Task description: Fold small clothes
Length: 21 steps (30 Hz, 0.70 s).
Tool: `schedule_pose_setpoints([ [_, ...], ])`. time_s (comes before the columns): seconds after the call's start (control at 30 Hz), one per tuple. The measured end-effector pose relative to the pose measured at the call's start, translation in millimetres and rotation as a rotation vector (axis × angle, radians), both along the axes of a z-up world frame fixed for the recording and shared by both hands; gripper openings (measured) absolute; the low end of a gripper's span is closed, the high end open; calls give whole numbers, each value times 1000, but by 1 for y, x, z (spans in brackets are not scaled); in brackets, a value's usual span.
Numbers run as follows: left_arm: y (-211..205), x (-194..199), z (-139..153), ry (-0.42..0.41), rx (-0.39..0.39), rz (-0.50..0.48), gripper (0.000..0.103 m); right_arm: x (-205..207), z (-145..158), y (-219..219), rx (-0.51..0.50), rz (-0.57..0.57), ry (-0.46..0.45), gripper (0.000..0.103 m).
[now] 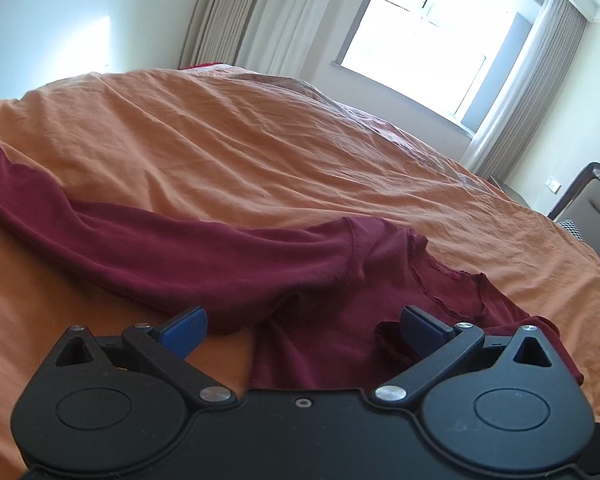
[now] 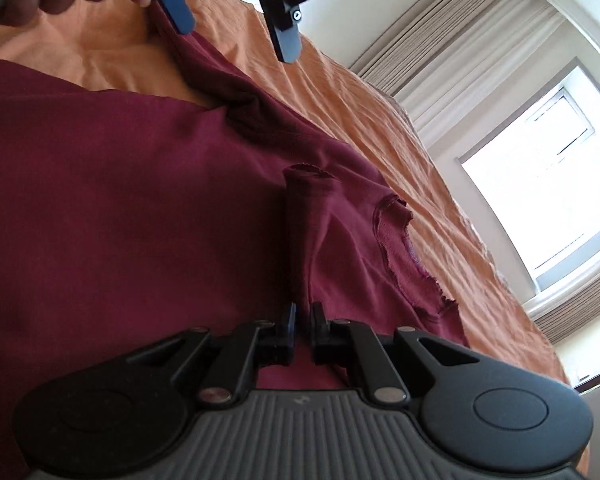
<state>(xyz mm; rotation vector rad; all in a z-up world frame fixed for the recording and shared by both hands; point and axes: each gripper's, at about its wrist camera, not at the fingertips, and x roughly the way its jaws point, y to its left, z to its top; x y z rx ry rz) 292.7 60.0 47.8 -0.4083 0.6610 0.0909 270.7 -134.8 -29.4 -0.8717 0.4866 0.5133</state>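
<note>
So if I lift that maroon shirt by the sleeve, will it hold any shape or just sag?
Likely it sags: the maroon shirt lies wrinkled and draped over the orange bedsheet, so it looks thin and floppy. The sleeve pinched in the right tool has bunched into a soft roll, so expect it to stretch and trail. Probably light, and unlikely to slip.

Orange-sheeted bed (image 1: 260,140), bright window (image 1: 428,36) — pale curtains (image 1: 236,12), white walls (image 1: 60,12)

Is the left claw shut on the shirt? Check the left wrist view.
No, the left claw stands wide open, its blue pads apart over the maroon shirt on the bed.
</note>
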Motion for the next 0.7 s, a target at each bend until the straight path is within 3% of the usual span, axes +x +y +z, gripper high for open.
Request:
schedule_pose_setpoints([
  [0.07,-7,6,-6,20,-20,-30,103,-7,4,-11,36,-6,15,12],
  [0.2,-22,21,-18,57,-32,-82,103,-18,18,-40,129,-46,13,56],
  [0.27,-29,26,-23,73,-30,-95,103,-17,28,-60,192,-89,6,63],
  [0.43,-47,38,-33,99,-15,-121,102,-3,47,-113,351,-248,-19,93],
  [0.5,-54,41,-35,100,-6,-135,101,9,55,-138,451,-344,-11,94],
  [0.67,-62,45,-38,99,-27,-164,75,44,68,-202,683,-568,18,92],
  [0.7,-62,46,-39,100,-36,-164,71,51,69,-220,722,-612,23,86],
])
